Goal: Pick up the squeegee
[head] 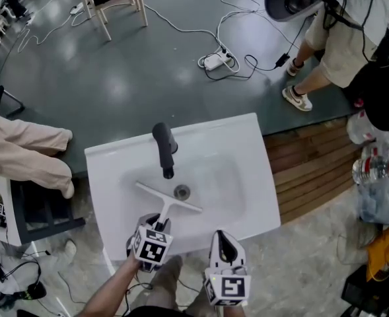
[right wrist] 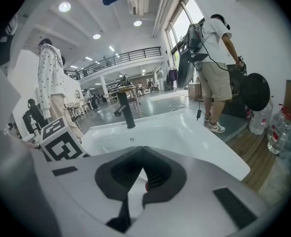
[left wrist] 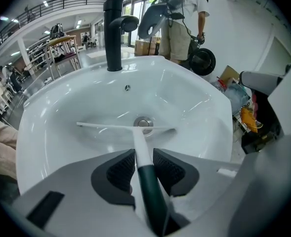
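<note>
A squeegee (head: 170, 202) lies in the white sink (head: 247, 144), its thin white blade across the basin beside the drain (head: 181, 191). Its handle runs back to the near rim and into my left gripper (head: 160, 220). In the left gripper view the squeegee (left wrist: 141, 147) handle, white then dark green, sits between the two dark pads (left wrist: 119, 171) of my left gripper (left wrist: 145, 164), which rest against both its sides. My right gripper (head: 224, 238) hangs over the near rim to the right. In its own view my right gripper (right wrist: 143, 149) is shut with nothing in it.
A black faucet (head: 164, 147) stands at the sink's far side, over the basin. A person (head: 339, 38) stands at the far right by a wooden slatted platform (head: 313, 170). Cables and a power strip (head: 217, 60) lie on the grey floor. Someone's legs in beige trousers (head: 22, 150) are at the left.
</note>
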### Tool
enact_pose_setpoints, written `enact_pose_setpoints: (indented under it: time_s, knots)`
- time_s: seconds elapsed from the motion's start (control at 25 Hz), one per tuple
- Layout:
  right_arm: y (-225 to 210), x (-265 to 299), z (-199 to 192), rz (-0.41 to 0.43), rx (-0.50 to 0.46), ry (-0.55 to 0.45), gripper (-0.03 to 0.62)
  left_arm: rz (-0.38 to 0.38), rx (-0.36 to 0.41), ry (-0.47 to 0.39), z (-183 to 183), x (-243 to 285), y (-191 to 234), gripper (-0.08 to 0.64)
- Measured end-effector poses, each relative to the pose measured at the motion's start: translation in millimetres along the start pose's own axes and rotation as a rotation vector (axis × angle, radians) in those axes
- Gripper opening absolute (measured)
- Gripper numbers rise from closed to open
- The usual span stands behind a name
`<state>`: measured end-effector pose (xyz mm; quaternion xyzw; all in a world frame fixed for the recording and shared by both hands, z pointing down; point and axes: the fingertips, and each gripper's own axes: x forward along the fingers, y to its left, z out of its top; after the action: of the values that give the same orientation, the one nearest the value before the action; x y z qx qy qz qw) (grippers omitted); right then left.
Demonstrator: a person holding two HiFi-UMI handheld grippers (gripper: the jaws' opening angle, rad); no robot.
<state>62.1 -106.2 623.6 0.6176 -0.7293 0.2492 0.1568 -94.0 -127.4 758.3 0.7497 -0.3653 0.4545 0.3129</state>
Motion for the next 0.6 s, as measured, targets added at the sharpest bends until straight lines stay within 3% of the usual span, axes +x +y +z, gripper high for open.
enact_pose_setpoints:
  time_s: [0.6]
  knots:
    - [-4.0,-0.8,1.7,-0.006,-0.001,0.006,-0.002,0.003,-0.097,-0.009,0.8,-2.9,1.9,0.097]
